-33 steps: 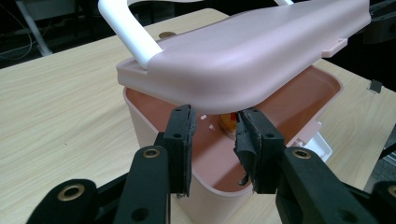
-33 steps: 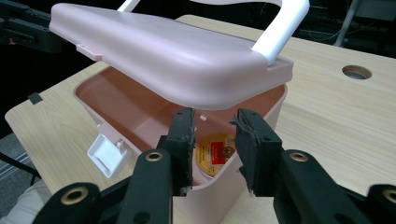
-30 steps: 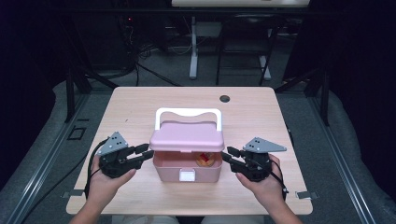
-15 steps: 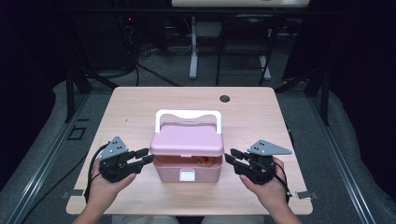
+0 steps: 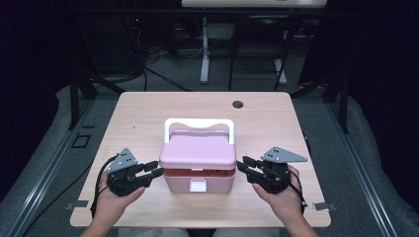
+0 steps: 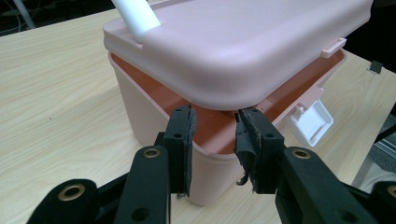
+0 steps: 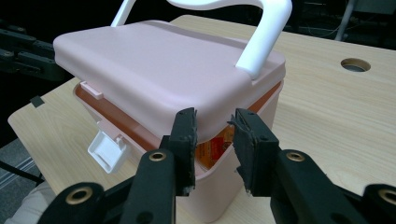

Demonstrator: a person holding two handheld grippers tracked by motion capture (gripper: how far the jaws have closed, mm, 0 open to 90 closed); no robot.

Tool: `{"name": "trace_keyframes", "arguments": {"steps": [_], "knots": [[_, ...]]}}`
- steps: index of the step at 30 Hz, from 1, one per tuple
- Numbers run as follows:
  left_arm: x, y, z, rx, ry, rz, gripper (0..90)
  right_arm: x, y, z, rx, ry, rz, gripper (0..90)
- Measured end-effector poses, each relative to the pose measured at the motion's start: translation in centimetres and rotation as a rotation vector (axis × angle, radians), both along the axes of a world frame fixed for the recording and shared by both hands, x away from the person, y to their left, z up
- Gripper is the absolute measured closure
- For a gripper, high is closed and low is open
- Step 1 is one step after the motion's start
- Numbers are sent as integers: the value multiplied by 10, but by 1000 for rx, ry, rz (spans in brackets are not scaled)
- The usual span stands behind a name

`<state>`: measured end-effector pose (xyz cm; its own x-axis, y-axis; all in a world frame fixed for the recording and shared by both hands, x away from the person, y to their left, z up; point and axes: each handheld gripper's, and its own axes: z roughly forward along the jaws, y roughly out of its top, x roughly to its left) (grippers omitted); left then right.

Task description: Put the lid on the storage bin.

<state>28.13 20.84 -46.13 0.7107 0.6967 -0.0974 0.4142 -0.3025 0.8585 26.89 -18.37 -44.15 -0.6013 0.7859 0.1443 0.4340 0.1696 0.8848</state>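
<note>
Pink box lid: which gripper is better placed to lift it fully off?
Roughly even. The left gripper and right gripper both sit at the raised lid's side edges, open. Left seems slightly closer, so probably left.

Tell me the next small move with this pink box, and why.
Probably bring both grippers in under the lid's side edges and lift. The pink lid sits ajar on the box, its white latch undone, and the left gripper and right gripper flank it, open.

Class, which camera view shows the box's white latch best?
The left gripper view: the latch hangs unclipped from the box, close and sharp. The right gripper view shows the latch as well, slightly smaller. The high view shows it as a small white square.
</note>
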Motion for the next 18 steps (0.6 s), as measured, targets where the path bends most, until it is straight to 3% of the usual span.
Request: {"name": "trace_keyframes", "arguments": {"steps": [15, 18], "knots": [[-5, 4, -3, 13, 17, -1, 664, 0, -2, 1, 13, -3, -4, 688], [-7, 8, -2, 7, 3, 9, 672, 0, -3, 1, 12, -1, -6, 688]]}}
